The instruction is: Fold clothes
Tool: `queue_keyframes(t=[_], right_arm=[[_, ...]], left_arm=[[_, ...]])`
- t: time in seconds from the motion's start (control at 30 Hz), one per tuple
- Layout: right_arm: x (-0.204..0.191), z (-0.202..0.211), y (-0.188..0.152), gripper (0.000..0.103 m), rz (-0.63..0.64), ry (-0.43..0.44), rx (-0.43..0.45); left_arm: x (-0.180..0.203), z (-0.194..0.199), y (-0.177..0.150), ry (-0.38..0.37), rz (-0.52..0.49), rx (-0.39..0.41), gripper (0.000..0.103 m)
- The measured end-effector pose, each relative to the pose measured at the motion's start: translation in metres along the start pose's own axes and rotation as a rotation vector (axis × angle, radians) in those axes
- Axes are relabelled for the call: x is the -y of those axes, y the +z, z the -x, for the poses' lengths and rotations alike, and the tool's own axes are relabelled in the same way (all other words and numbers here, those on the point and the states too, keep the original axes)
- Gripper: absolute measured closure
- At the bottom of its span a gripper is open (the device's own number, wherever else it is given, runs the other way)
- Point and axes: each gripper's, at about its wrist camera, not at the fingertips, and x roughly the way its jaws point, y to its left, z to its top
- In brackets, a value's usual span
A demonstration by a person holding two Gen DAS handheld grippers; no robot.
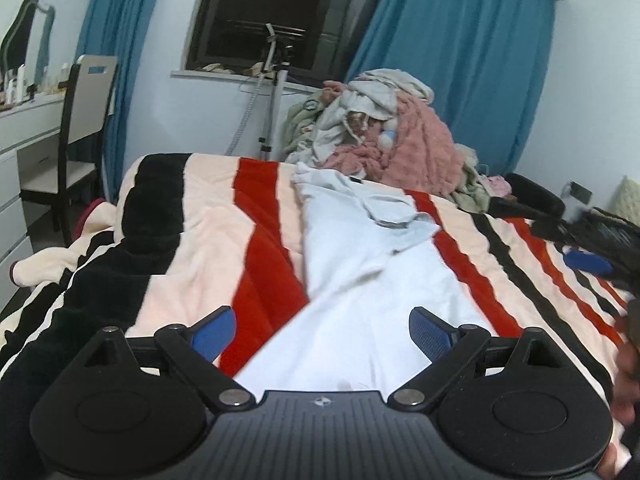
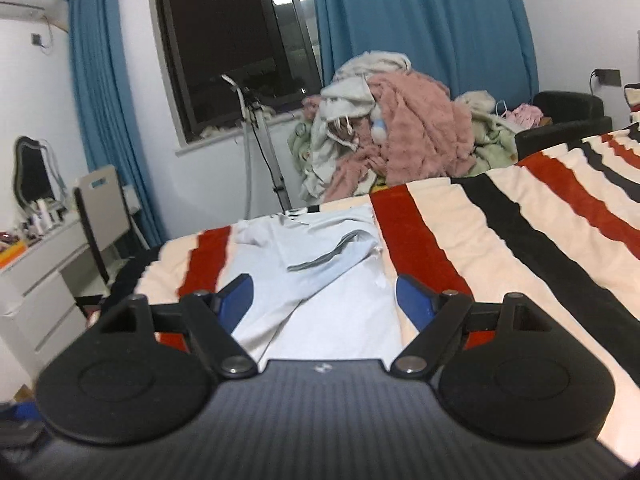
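Left wrist view: the left tongs point(image 1: 322, 330) stand spread wide at the bottom centre of the frame, gripping nothing. The white shirt point(image 1: 360, 280) lies on the striped blanket point(image 1: 192, 232) of the bed, running from the centre of the frame down between the blue fingers point(image 1: 430, 330). One sleeve point(image 1: 390, 210) is already folded across the body, right of centre. A heap of unfolded clothes point(image 1: 380, 120) sits beyond the far end of the bed, upper centre.

Probable faults from this position:
- The blanket is plush and wrinkled. Tongs that close too low would likely pinch blanket pile together with the shirt hem and drag both.
- The shirt is thin and layered. A shallow bite may catch only the top layer, so the fold would skew.
- Lifting the hem quickly may spill the folded sleeve off the body.

Containers: none holding clothes is visible. A dresser tabletop point(image 1: 28, 108) at the left edge carries small bottles; its drawers are closed.

Right wrist view: the right tongs point(image 2: 324, 298) are likewise spread apart and empty, bottom centre. The shirt fills the gap between the fingers and extends to mid-frame, with the grey-edged sleeve crossing it diagonally. The clothes heap stands upper centre. Uneven lift between the two tongs would likely twist the fold line.
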Motion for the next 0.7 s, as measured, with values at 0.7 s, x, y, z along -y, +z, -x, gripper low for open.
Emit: queue_keyframes(t=[0.7], right_arm=[[0.04, 0.048, -0.041, 0.023, -0.178, 0.058, -0.101]], left_arm=[[-0.09, 0.012, -0.044, 0.211, 0.45, -0.308, 0.028]])
